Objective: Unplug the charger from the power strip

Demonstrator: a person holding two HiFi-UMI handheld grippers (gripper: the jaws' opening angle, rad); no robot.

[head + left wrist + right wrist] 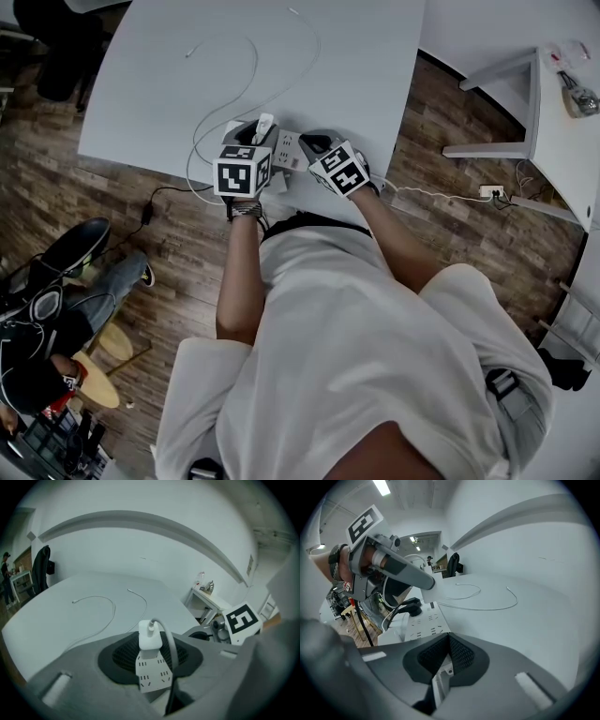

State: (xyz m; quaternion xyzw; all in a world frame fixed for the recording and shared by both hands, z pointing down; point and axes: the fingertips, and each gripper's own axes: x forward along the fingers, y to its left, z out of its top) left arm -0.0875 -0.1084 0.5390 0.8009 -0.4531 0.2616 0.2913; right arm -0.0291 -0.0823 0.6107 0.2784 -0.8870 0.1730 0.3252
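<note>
I see left gripper (pixel 151 651) clamped on charger (pixel 150 638), mid-frame, overlapping strip (pixel 152 672); right gripper view shows it held clear above. My right gripper (pixel 449 641) has jaws nearly together at strip's end. A black plug (pixel 408 606) sits left, cable (pixel 487 604) beyond.

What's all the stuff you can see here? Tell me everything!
large white table: one, white, under everything.
thin white cable: two loose ends showing, white, looped across the table.
white power strip: one, white, near the table's front edge.
black plug: one, black, in the power strip.
white charger block: one, white, between the left jaws, above the strip.
second white table: one, white, far right.
wooden floor: brown planks, around the tables.
seated person: one, lower left, only legs clear.
left gripper: one, grey, jaws closed on the charger.
right gripper: one, grey, jaws together at the strip's end.
person's arms: two, holding the grippers.
</note>
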